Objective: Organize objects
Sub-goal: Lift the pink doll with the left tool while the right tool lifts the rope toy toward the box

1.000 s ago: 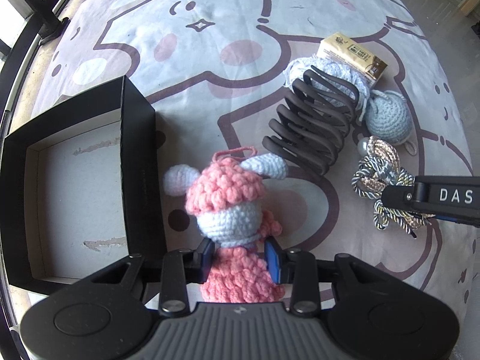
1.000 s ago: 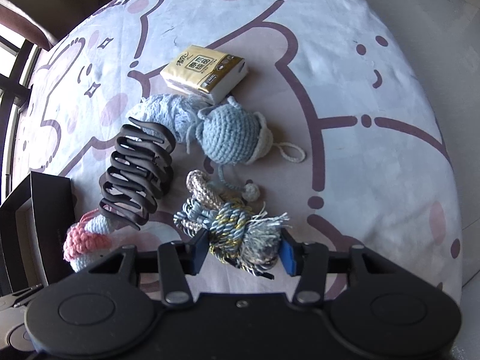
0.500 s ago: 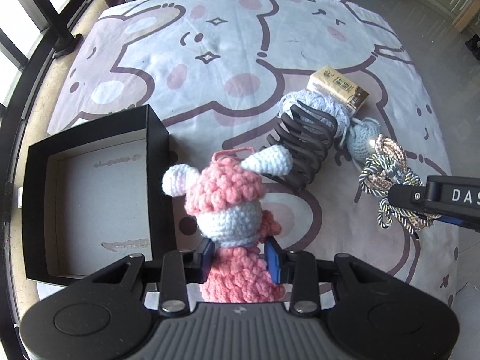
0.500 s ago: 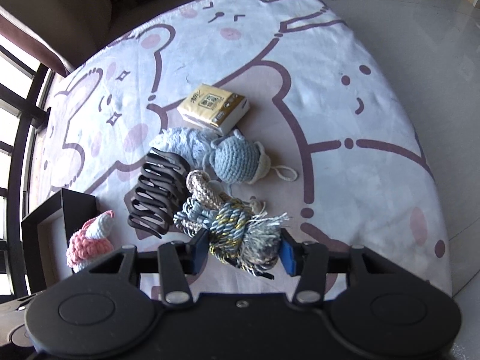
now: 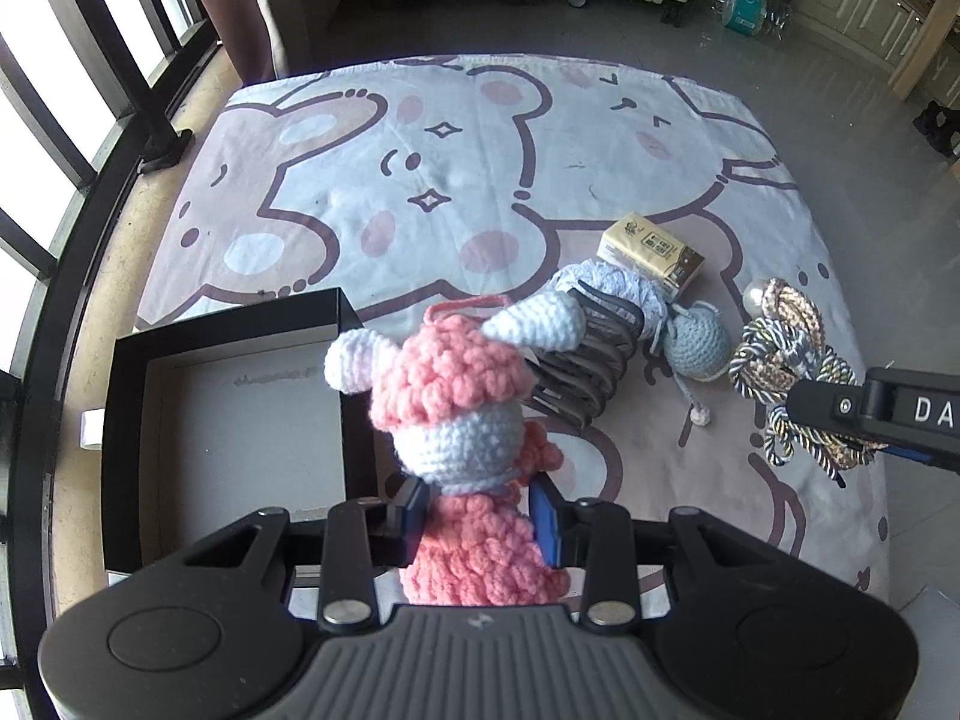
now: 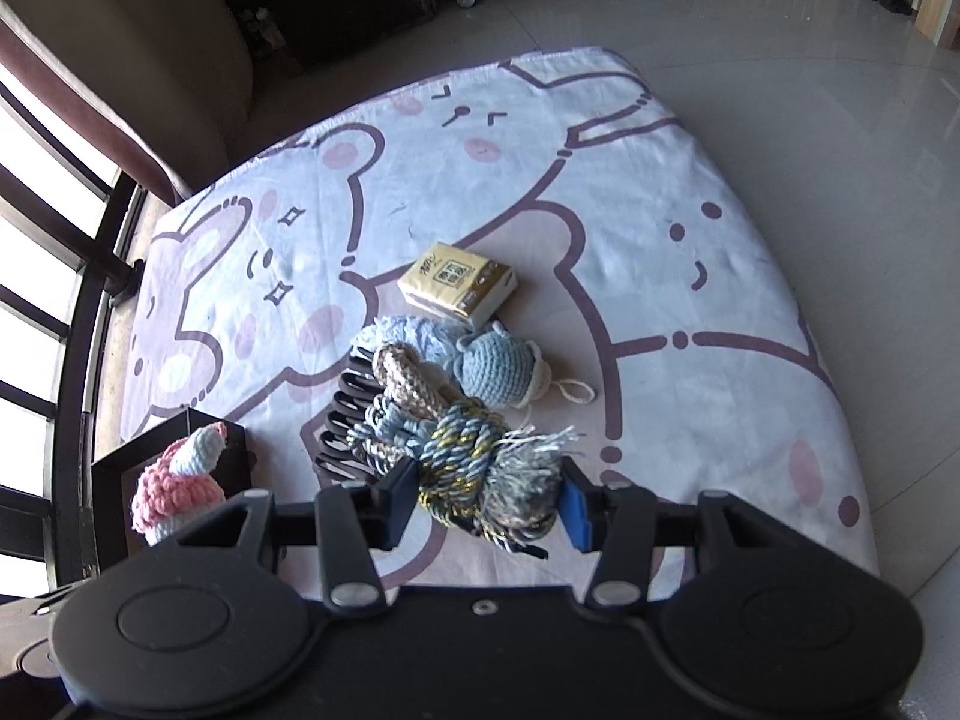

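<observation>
Bedsheet [image 5: 480, 138] with cartoon bears fills most of what I see, spread flat over the floor, and everything I am sorting sits on or above it. Next in size is the black box [image 5: 228, 324], open-topped with a pale bottom, lying at the sheet's left edge beside the window bars. My left gripper [image 5: 480, 510] has its pads pinched on the waist of the pink crochet doll [image 5: 456, 396], which I hold raised just right of the box. On the sheet to the right lie the dark hair claw [image 6: 348, 420], the blue crochet toy [image 6: 498, 366] and, just behind them, the tissue pack [image 6: 459, 285], all close together. My right gripper [image 6: 489, 492] is clamped on the braided cord tassel [image 6: 480, 462], lifted clear of the sheet in front of the claw and the blue toy.
</observation>
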Tool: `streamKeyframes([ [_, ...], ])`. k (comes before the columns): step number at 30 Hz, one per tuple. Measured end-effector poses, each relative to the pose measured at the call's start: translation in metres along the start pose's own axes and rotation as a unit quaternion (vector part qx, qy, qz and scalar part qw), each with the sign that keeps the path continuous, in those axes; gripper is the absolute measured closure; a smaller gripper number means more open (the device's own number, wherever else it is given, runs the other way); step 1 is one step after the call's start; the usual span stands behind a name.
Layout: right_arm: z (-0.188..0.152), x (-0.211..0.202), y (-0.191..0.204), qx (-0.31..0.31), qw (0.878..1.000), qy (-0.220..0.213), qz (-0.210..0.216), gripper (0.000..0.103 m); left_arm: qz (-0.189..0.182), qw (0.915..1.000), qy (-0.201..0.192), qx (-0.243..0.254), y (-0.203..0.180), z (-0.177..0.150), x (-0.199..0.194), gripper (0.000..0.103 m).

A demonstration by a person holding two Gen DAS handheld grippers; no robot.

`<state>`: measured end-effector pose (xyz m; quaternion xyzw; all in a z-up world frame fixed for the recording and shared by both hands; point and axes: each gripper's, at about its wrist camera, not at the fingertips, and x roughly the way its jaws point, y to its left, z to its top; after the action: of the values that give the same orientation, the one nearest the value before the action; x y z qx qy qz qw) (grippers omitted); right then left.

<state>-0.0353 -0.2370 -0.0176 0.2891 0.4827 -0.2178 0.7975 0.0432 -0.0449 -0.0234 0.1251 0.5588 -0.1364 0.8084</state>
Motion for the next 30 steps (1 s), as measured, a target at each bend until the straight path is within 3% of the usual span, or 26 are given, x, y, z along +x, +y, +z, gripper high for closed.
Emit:
streamKeyframes([
  [17,-0.012,-0.036,0.013,-0.008,0.999,-0.031,0.005,0.053,-0.004,0.9994,-0.035,0.003,0.011,-0.001,-0.033,0.065],
  [30,-0.019,-0.031,0.058,-0.038,0.999,-0.024,0.026,0.053,0.027,0.9985,-0.040,-0.026,0.065,-0.002,-0.035,0.065],
])
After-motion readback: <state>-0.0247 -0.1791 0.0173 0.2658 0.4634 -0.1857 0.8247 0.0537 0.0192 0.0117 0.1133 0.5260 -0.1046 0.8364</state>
